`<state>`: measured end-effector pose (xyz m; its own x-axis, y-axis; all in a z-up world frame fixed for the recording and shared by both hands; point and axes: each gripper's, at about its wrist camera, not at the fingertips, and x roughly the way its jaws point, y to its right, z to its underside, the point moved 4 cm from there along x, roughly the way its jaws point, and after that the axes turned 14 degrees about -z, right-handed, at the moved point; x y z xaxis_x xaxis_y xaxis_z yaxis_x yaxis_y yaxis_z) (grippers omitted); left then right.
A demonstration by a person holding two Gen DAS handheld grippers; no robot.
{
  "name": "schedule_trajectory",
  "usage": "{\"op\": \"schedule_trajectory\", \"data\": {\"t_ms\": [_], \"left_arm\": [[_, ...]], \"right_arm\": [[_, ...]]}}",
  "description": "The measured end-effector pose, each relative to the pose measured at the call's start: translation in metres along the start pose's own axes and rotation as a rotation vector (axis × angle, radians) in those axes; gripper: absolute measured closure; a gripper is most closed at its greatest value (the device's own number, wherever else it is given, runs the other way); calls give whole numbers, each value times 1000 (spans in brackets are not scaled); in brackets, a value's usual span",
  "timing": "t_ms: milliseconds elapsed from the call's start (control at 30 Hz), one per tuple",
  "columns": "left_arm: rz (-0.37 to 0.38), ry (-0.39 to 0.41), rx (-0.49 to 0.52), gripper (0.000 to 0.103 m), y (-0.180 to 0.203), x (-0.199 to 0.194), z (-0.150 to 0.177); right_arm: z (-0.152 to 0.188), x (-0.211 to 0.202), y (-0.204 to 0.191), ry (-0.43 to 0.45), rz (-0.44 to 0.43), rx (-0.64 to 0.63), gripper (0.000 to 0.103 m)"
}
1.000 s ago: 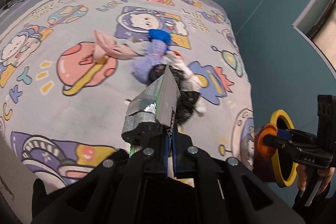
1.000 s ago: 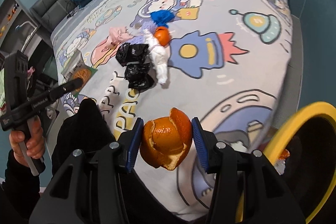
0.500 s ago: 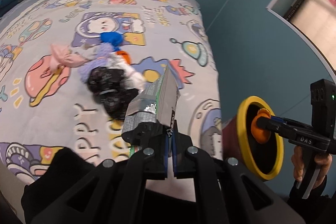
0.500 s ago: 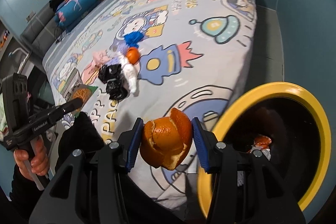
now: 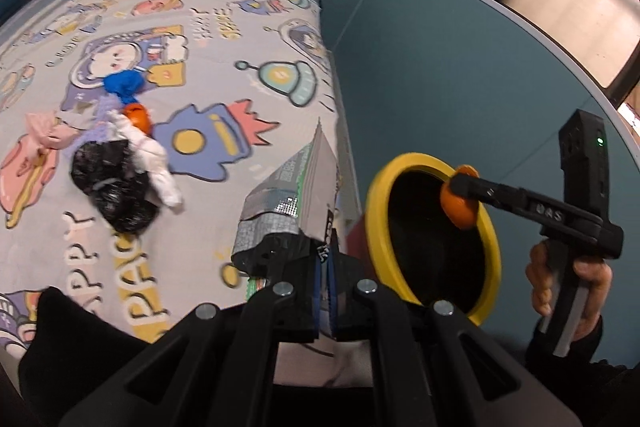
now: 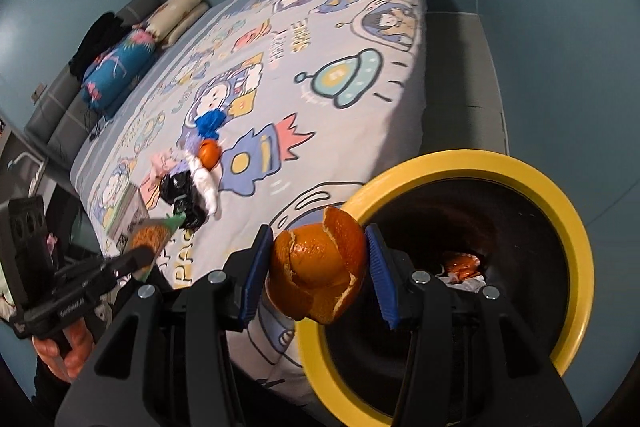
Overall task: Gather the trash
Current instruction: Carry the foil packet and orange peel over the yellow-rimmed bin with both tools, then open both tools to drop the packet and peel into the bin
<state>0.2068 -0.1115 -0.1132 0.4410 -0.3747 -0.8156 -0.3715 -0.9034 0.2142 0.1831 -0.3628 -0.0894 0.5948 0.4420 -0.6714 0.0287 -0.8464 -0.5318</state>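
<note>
Nearest the lens, the right gripper (image 6: 318,277) is clamped on a curled orange peel (image 6: 318,273), its blue pads pressed to either side, with the peel held above the near rim of a yellow-rimmed trash bin (image 6: 560,211) that stands beside the bed; a few scraps lie at the bin's dark bottom. The left gripper (image 5: 325,269) has its jaws pinched fully together on a silver snack wrapper (image 5: 296,187), which stands up from the fingers over the bed's edge, just left of the bin. A bare hand (image 5: 568,283) grips the handle of the right tool at the far right of the left wrist view. Farther out on the cartoon-print bedsheet (image 6: 360,131) lies a cluster of remaining rubbish: a black plastic bag (image 5: 112,183), a crumpled white tissue (image 5: 154,163), another orange peel (image 5: 138,117), a blue wad (image 5: 124,85) and a pink scrap (image 5: 42,137), all touching or close together. Pillows (image 6: 176,15) are stacked at the far headboard.
</note>
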Motion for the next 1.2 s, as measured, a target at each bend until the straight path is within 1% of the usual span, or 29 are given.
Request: {"op": "schedule_trajectory", "data": {"t_ms": [100,267,433,533,733,833,933,1100,1200], "left_arm": [[6,-6,30,101,15,2,2],[39,-44,73,101,43,11,4],[55,-65,145,101,72,17,10],[64,-76,168,101,86,21,10],[71,-101,186,100,106,35,10],[91,-112,188,100,116,41,10],[89,-119,208,100,125,46,14],[111,-155,209,100,136,62,20],[123,-169,220,100,143,68,26]], "right_arm": [[-2,-7,9,27,2,16,58],[-4,-22,26,71,5,56,58],[-4,-36,47,107,22,92,58],[-3,-42,56,130,45,103,58],[1,-43,70,138,46,132,58],[2,-43,77,146,36,152,57],[3,-42,83,149,35,166,57],[7,-41,93,149,31,186,57],[8,-41,98,151,55,190,57]]}}
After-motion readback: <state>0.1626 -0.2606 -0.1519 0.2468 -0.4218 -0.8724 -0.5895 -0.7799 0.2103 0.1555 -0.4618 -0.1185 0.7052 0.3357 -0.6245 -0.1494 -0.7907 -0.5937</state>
